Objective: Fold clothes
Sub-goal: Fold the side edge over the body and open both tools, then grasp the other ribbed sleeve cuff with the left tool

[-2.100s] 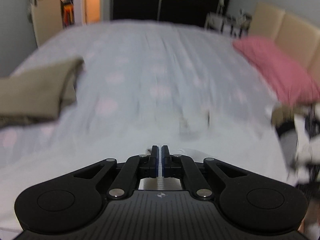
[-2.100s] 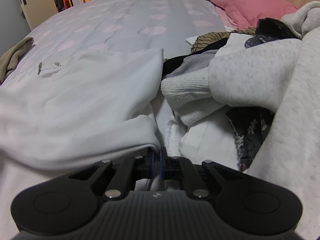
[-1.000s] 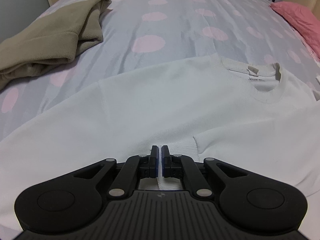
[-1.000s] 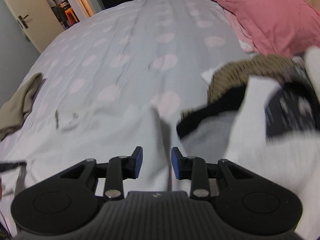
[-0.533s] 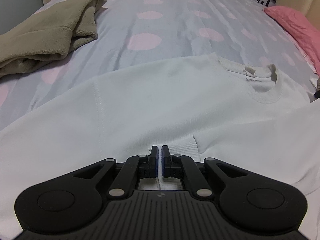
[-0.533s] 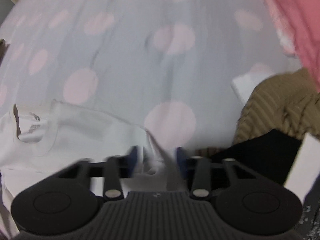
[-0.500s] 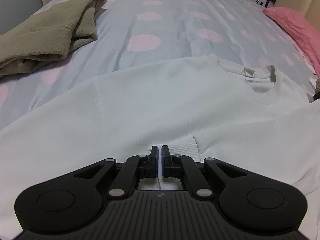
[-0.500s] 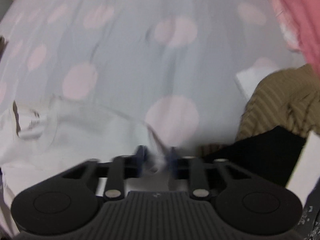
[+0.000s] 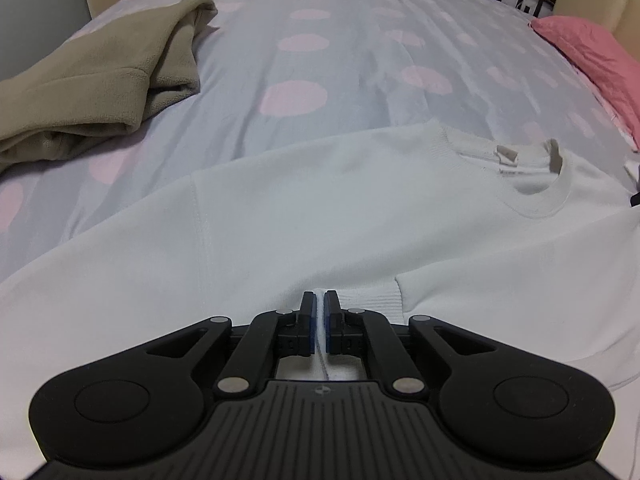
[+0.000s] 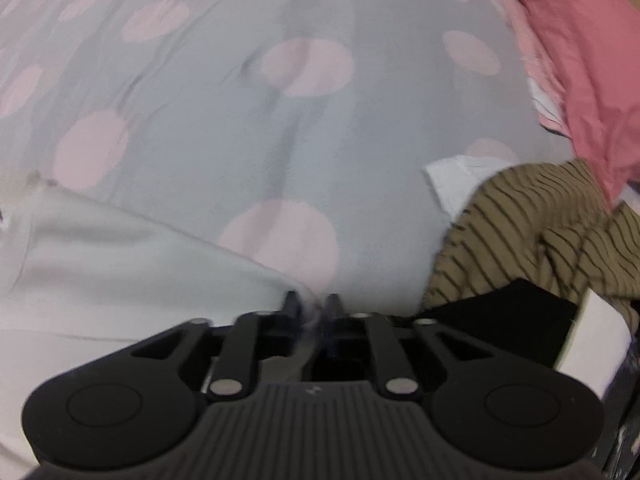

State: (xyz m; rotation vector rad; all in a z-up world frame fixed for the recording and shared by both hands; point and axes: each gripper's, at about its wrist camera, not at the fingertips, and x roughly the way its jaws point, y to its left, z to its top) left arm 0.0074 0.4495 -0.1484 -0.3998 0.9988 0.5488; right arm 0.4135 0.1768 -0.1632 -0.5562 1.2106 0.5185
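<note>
A white sweatshirt lies spread on the bed, its neck opening at the right, a sleeve folded across its lower part. My left gripper is shut on the ribbed cuff of that sleeve. In the right wrist view the same sweatshirt lies at the left, and my right gripper is shut on its edge at the shoulder corner. That view is blurred by motion.
The bed has a grey sheet with pink dots. An olive fleece garment lies at the left. A pink pillow is at the right. A pile with a brown striped garment, black and white items sits right of my right gripper.
My right gripper, open a second ago, dropped onto the sweatshirt's edge and closed on it. My left gripper stayed shut on the cuff and barely moved.
</note>
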